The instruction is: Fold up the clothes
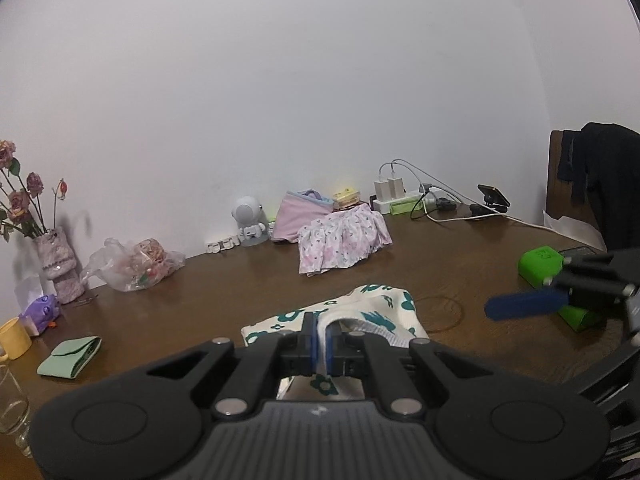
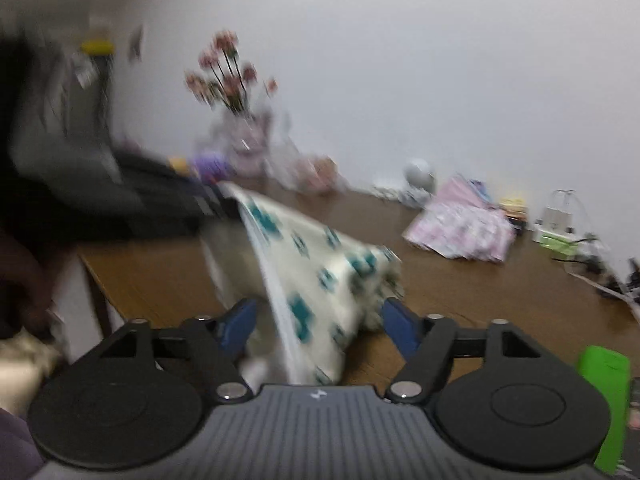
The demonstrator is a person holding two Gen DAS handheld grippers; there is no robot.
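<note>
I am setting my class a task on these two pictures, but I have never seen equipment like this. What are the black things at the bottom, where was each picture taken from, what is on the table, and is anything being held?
There is no robot here: a person holds a two-finger gripper in each hand, and each gripper carries a wide-angle camera looking along its fingers. One picture comes from the left gripper, the other, blurred one from the right gripper.

The left gripper is shut on the ribbed edge of a cream garment with teal flowers, lifting it off the wooden table. The right gripper is open, with the same cloth passing between its blue fingers; it grips nothing.

Further back lie a pink floral garment, a folded pink cloth, a small white toy robot, chargers with cables, a plastic bag, a vase of flowers and a green pouch.
</note>
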